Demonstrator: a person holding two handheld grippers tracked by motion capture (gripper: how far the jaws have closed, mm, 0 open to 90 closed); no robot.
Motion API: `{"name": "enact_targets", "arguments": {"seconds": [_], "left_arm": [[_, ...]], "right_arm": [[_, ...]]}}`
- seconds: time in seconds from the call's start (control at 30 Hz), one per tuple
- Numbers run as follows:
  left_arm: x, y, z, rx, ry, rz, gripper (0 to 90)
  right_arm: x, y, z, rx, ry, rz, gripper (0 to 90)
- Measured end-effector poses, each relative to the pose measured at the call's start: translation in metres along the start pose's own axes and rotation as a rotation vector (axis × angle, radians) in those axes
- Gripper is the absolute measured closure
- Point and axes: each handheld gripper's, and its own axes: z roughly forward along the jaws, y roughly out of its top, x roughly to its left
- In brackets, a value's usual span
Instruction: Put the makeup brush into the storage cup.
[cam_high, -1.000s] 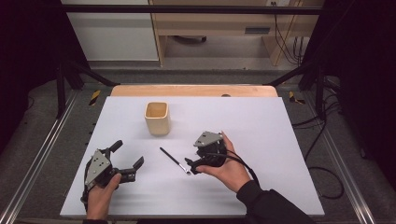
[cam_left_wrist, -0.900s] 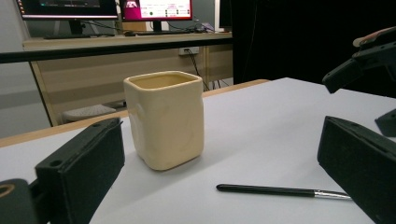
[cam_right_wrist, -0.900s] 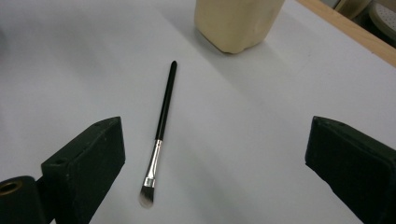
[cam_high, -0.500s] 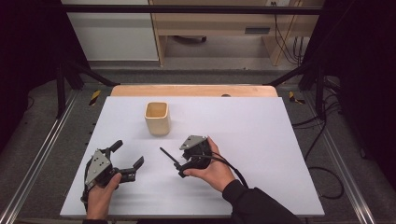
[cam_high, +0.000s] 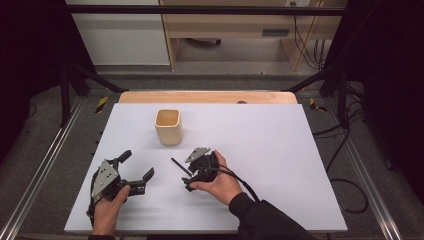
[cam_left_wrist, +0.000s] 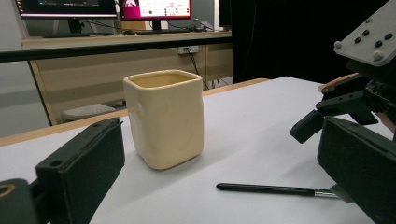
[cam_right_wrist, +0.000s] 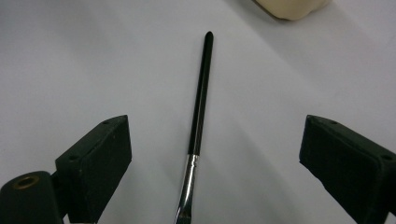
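Your right claw gapes wide astride the black brush, which lies flat on the white bench; its bristle end is cut off below. Your left claw, also open, sees the cream cup just beyond.

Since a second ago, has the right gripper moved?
Yes. The right gripper has slid left across the table, closing on the brush, jaws open astride it.
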Motion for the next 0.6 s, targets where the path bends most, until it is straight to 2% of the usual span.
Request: {"name": "enact_targets", "arguments": {"seconds": [0.23, 0.6], "left_arm": [[-0.0004, -0.0001, 0.0005, 0.003, -0.004, 0.000, 0.5], [0.0002, 0.0001, 0.0003, 0.001, -0.001, -0.001, 0.5]], "right_arm": [[0.0007, 0.0000, 0.0051, 0.008, -0.005, 0.019, 10.2], [0.0005, 0.0001, 0.0072, 0.020, -0.007, 0.017, 10.5]]}}
